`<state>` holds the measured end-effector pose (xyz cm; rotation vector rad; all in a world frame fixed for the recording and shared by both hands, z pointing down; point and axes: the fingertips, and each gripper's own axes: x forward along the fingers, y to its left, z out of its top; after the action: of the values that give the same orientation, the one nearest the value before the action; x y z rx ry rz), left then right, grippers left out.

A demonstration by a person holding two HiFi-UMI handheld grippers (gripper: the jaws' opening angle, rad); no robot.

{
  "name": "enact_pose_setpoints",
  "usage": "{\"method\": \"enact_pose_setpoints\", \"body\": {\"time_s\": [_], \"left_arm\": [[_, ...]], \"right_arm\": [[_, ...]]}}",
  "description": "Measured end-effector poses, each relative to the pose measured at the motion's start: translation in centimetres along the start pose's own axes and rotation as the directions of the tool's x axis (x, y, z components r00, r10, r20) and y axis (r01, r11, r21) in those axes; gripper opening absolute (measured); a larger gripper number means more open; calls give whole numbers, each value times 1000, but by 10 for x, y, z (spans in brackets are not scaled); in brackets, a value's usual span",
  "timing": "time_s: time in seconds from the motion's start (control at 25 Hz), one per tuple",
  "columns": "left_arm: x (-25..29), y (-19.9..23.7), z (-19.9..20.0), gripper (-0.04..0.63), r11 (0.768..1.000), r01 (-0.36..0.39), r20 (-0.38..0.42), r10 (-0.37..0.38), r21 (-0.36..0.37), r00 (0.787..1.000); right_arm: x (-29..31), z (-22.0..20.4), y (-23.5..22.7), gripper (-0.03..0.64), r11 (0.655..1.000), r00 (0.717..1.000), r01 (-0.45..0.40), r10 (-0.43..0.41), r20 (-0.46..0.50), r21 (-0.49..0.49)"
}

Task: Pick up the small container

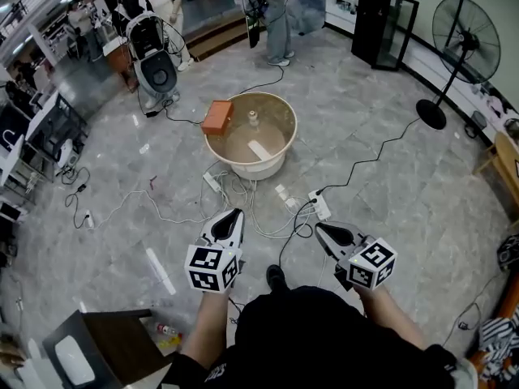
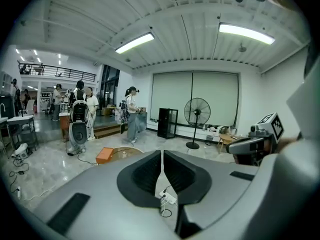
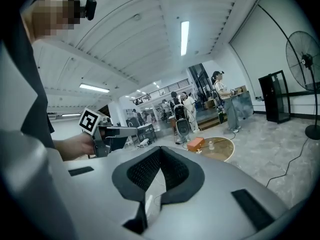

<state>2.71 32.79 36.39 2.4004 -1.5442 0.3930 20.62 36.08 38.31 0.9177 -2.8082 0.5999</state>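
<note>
My left gripper (image 1: 234, 215) and right gripper (image 1: 321, 228) both closed on nothing, side by side over the floor (image 1: 389, 209) — small container (image 1: 253, 117) upright towards the round table's (image 1: 243, 164) far edge, orange box (image 1: 217, 117) at its left edge.

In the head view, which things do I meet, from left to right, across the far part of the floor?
white machine, orange box, small container, black cabinet, fan
</note>
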Motion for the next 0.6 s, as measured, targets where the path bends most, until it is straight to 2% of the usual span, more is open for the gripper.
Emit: {"method": "enact_pose_setpoints", "body": {"time_s": [0.36,0.6], "left_arm": [[39,115,7,31,1000,-2,-13,1,-9,1000],[64,163,15,30,1000,8,-16,-8,-27,1000]], "right_arm": [[130,25,-8,14,999,999,-24,25,-45,22],[180,38,-14,14,1000,995,-22,22,-98,8]]}}
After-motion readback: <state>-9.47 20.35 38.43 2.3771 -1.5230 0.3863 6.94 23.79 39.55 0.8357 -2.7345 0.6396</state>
